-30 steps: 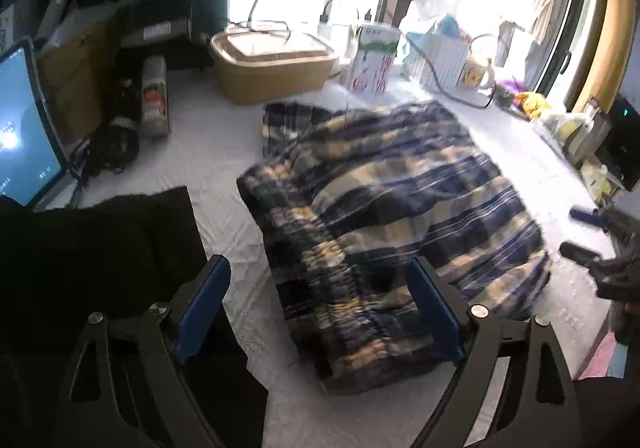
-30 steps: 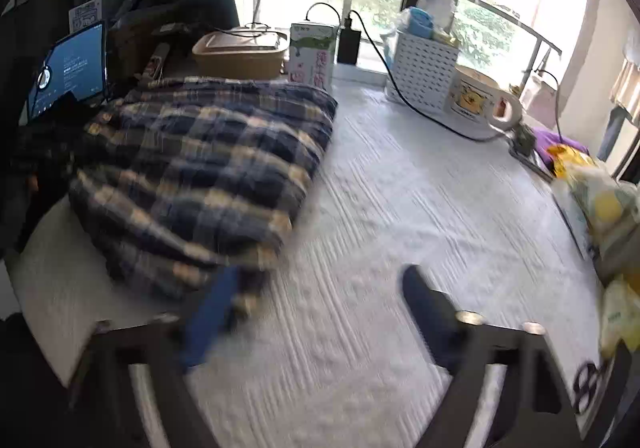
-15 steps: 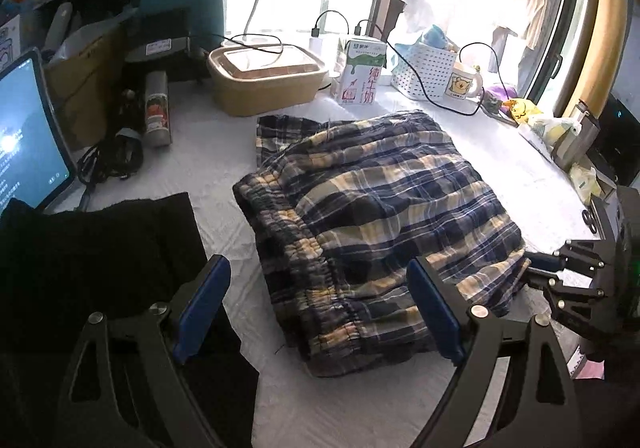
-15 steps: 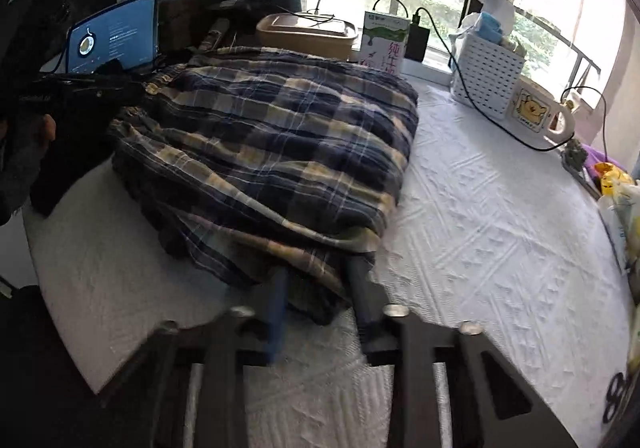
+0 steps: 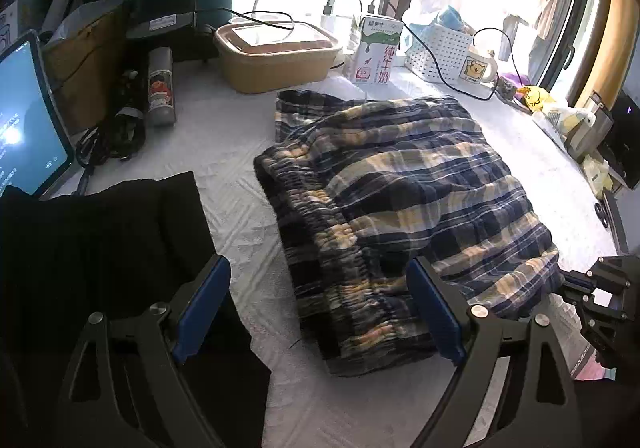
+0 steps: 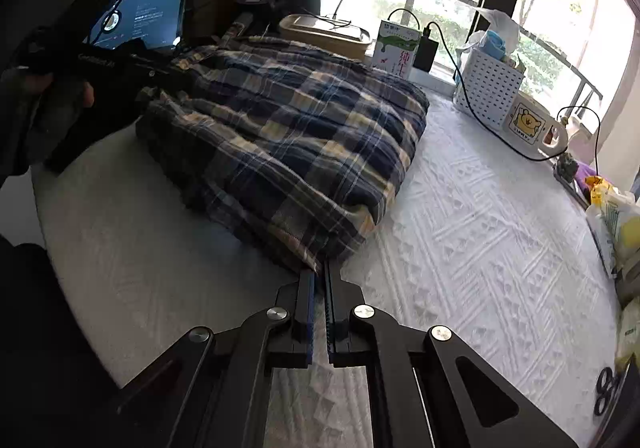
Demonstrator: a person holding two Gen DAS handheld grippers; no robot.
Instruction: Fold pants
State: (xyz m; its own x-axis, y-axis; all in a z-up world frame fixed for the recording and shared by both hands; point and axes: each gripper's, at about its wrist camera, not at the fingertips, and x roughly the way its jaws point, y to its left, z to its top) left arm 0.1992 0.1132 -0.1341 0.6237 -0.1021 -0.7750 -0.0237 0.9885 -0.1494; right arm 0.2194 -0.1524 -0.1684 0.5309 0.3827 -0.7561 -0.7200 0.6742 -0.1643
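The blue and yellow plaid pants (image 5: 400, 200) lie folded in a thick bundle on the white textured cover, waistband toward my left gripper. My left gripper (image 5: 320, 312) is open and empty, hovering just short of the waistband. My right gripper (image 6: 319, 272) is shut on the near corner of the pants (image 6: 296, 152) at the fold's edge. The right gripper also shows in the left wrist view (image 5: 576, 284), at the bundle's right corner.
A black garment (image 5: 112, 248) lies at the left, by a lit tablet (image 5: 24, 116). At the back stand a tan lidded box (image 5: 276, 56), a milk carton (image 5: 376, 50), a white basket (image 6: 488, 88) and a mug (image 6: 532, 126) with cables.
My right gripper moved in to the pants' near corner and closed on it. The left gripper stayed open and held about the same place.
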